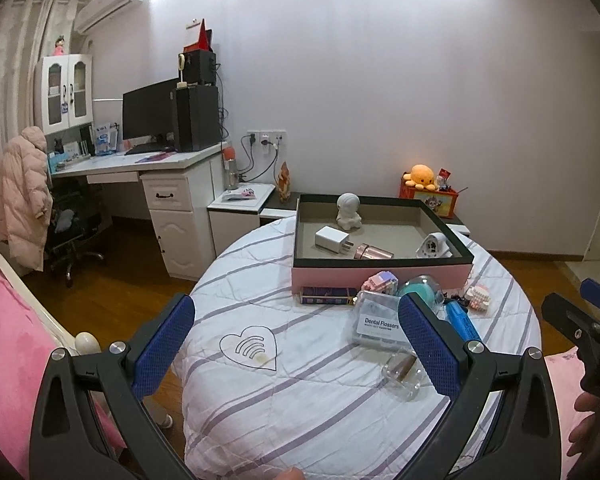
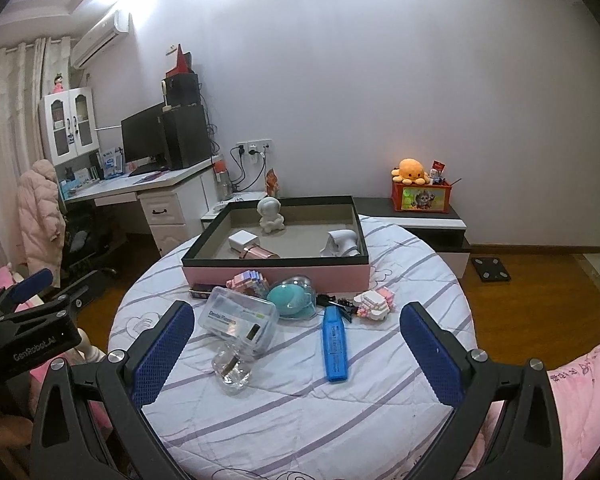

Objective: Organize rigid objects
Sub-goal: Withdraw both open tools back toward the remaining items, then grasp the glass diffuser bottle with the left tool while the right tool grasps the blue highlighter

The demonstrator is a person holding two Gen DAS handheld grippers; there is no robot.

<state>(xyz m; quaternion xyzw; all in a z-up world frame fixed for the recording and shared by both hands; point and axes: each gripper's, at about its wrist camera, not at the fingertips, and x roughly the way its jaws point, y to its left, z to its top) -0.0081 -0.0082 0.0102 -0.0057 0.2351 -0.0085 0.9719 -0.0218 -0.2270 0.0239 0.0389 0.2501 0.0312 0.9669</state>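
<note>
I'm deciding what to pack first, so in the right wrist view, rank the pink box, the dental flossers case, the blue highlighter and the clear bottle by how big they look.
Largest to smallest as they look:
1. pink box
2. dental flossers case
3. blue highlighter
4. clear bottle
The highlighter and the case look close in length; the bottle lies nearest the camera, so its real size is unsure.

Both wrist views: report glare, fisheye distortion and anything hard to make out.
Left wrist view: ceiling light blows out the top edge; fisheye bends the pink box rim; the clear bottle nearly vanishes against the quilt. Right wrist view: same glare at upper left, dark vignette in the corners; the blue marker is sharp, its label unreadable.
</note>
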